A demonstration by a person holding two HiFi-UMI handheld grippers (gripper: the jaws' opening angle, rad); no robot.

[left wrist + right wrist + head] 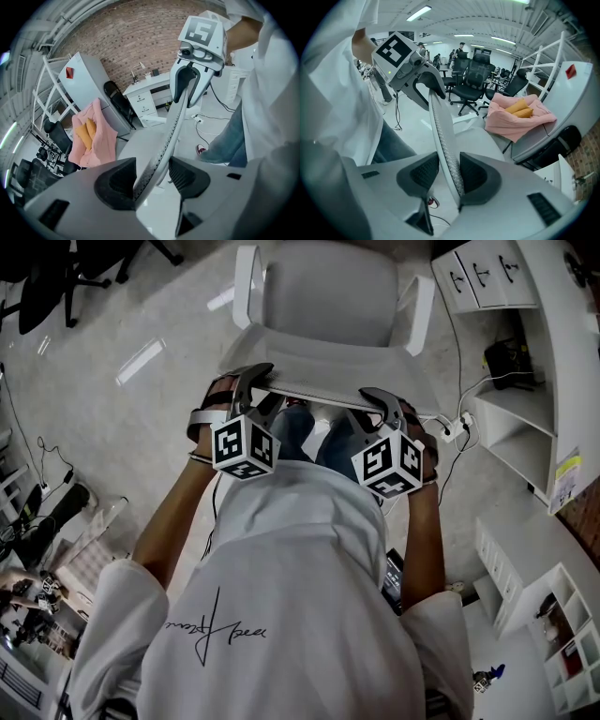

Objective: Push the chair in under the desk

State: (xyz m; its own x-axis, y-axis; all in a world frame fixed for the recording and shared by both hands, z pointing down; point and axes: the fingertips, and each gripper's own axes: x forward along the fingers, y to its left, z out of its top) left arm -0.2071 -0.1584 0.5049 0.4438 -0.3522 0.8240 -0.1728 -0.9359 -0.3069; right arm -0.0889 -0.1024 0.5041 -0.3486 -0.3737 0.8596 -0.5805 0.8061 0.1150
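L gripper [152, 176] is clamped on the top rim of the chair back [173, 122]; the thin mesh edge runs between its pads & touches both. R gripper [449, 174] grips the same rim further along, jaws part-way apart w/ the edge pinched between them. Head view: both sit side by side on the rim, pointing steeply down, w/ the person standing right behind the chair [328, 287]. Chair is out on the pale floor [141, 427], seat facing away from the person, armrests either side. White shelf unit [525, 418] & drawer unit [478, 277] are off to its right, w/ a power strip [457, 426] & cables on the floor between. Pink cloth [518, 119] w/ yellow items lies on a grey worktop [534, 140]; black office chairs [476, 79] are further back.
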